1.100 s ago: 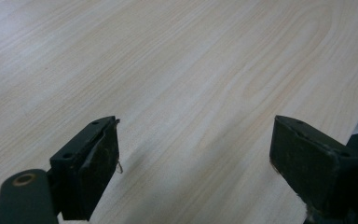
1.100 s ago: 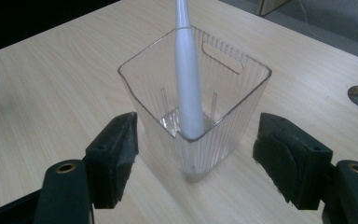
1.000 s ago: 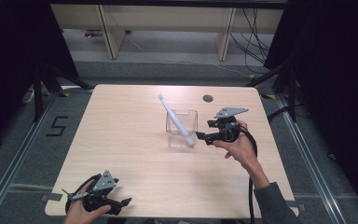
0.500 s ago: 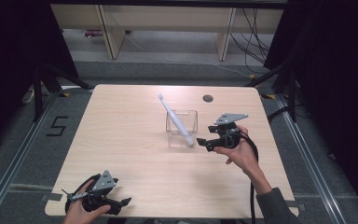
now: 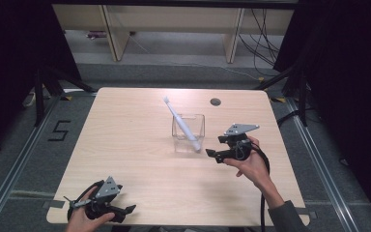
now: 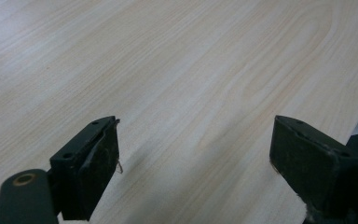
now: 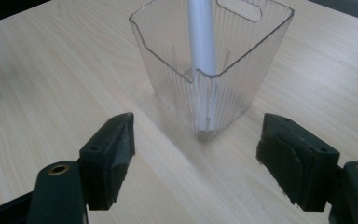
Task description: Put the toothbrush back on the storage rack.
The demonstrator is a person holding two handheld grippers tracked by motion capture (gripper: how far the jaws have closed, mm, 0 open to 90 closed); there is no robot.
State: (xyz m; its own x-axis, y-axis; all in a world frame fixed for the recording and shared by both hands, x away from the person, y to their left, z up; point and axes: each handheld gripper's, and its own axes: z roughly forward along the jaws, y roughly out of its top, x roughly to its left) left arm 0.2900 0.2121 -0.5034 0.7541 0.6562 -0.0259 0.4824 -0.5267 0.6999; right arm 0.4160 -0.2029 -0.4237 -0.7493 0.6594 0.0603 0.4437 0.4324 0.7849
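Toothbrush (image 5: 182,123) leans tilted in clear cup (image 5: 188,133) mid-table. Right gripper (image 5: 211,154), jaws apart (nothing between), sits just right of cup. Left gripper (image 5: 129,210), jaws apart, near-left edge.

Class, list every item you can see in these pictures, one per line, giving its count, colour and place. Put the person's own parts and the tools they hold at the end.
Table: one, light wood, centre of the high view.
Clear container: one, transparent ribbed plastic, standing on the table right of centre.
Toothbrush: one, white, leaning inside the clear container, head pointing up and left.
Round hole: one, dark grey, in the table near its far edge.
Shelving: one, beige, beyond the table.
Floor marking: one, black figure 5, left of the table.
Left gripper: one, black, open, near table edge.
Right gripper: one, black, open, just right of the clear container.
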